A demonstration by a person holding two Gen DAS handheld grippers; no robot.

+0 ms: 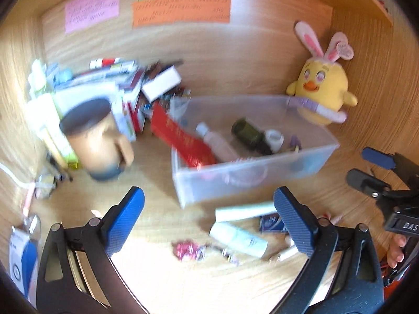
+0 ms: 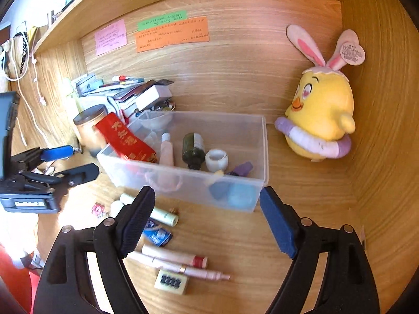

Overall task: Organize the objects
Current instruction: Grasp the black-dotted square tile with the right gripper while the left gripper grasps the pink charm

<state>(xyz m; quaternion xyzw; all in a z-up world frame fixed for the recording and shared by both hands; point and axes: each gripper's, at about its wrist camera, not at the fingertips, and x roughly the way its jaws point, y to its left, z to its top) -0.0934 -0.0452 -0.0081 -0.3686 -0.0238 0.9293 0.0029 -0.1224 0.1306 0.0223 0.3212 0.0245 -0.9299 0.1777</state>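
Observation:
A clear plastic bin (image 2: 251, 183) (image 1: 199, 183) sits on the wooden desk. In it lie a red packet (image 2: 128, 141), a pink tube (image 2: 166, 151), a dark green bottle (image 2: 193, 149), a white jar (image 2: 216, 160) and a purple item (image 2: 242, 168). In front of it lie loose things: a pale green tube (image 2: 162, 214), a blue sachet (image 2: 157, 235), pink cosmetic tubes (image 2: 180, 260) and a small cream block (image 2: 171, 282). My left gripper (image 1: 209, 217) is open and empty above these items. My right gripper (image 2: 207, 219) is open and empty at the bin's near edge.
A yellow chick plush with rabbit ears (image 2: 320, 120) sits in the right back corner. A brown jar (image 1: 97, 138) and a pile of boxes and books (image 1: 117, 89) stand at the left. Sticky notes (image 2: 172, 34) hang on the back panel. Wooden walls close in on both sides.

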